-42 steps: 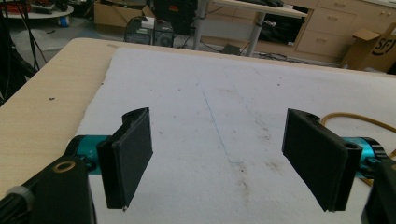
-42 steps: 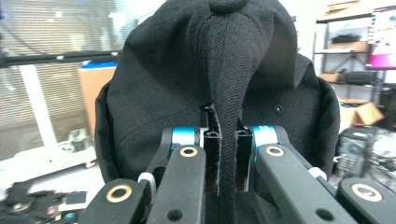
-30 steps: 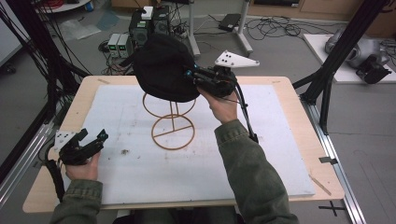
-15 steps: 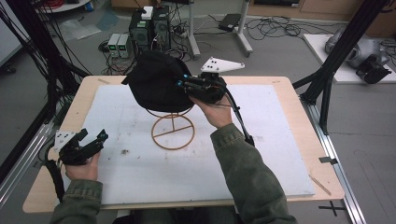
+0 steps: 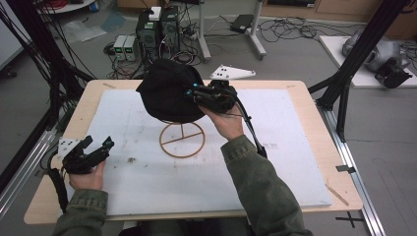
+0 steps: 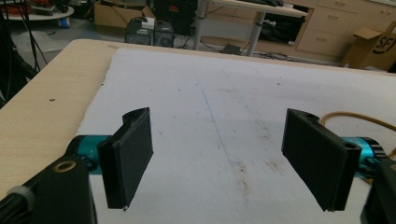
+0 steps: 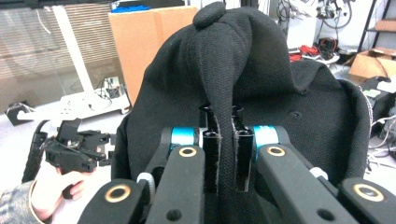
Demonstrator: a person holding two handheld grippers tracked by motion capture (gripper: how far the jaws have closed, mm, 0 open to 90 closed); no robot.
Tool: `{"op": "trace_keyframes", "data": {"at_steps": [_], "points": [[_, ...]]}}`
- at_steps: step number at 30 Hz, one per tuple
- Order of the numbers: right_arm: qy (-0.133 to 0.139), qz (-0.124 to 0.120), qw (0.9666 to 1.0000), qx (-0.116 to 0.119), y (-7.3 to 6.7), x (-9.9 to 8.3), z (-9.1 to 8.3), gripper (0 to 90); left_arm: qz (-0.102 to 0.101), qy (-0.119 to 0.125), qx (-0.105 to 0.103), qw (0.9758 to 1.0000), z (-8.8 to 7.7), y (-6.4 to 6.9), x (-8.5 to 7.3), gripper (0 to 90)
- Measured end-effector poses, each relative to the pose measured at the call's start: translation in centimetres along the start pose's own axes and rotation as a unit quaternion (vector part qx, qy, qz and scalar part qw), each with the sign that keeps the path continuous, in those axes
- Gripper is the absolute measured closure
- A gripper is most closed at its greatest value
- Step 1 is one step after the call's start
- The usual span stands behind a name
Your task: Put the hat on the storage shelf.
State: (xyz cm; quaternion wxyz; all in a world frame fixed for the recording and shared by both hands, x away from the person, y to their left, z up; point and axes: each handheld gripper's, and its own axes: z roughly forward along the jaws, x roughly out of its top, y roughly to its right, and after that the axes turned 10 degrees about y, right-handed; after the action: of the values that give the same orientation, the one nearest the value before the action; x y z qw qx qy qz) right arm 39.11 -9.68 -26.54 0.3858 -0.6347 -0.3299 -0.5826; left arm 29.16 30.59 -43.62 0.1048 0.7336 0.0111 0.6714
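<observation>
Fabric of a black cap (image 5: 167, 96) sits pinched in the right tool (image 5: 193, 93), held up over the wire stand (image 5: 182, 139) at the middle of the worktop (image 5: 295, 147) in the high view; the left tool (image 5: 98, 147) rests near the left edge. In the left gripper view, the left tool (image 6: 219, 158) gapes wide above the white mat (image 6: 224, 93). In the right gripper view, the right tool (image 7: 225, 140) clamps a fold of the cap (image 7: 243, 60).

The black hat (image 5: 167, 96) hides the top of the wire stand (image 5: 182, 140), and the right gripper's (image 5: 194, 96) jaw tips sink into its fabric
</observation>
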Motion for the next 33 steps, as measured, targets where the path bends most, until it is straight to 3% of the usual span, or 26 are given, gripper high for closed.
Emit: {"op": "trace_keyframes", "data": {"at_steps": [3, 14, 24, 28, 33], "points": [[0.0, 0.015, 0.9998, -0.011, 0.1, -0.1, 0.0, 79.4, 0.0, 0.0, 0.0, 1.0, 0.0, 0.0, 0.0, 24.8], [0.004, 0.028, 0.9992, -0.028, -0.1, -0.5, -0.2, 71.8, -0.003, 0.001, 0.001, 1.0, 0.0, 0.0, 0.0, 24.8], [0.005, 0.04, 0.9983, -0.041, -0.1, -0.9, -0.5, 54.4, -0.003, 0.001, 0.0, 1.0, 0.0, 0.0, 0.0, 24.8], [0.012, 0.043, 0.9984, -0.035, 0.0, -1.0, -0.6, 35.6, -0.004, 0.002, -0.001, 1.0, 0.0, 0.0, 0.0, 24.8], [0.014, 0.031, 0.9992, -0.023, -0.3, -1.1, -0.4, 20.9, -0.003, 0.001, -0.002, 1.0, 0.0, 0.0, 0.0, 24.8]]}}
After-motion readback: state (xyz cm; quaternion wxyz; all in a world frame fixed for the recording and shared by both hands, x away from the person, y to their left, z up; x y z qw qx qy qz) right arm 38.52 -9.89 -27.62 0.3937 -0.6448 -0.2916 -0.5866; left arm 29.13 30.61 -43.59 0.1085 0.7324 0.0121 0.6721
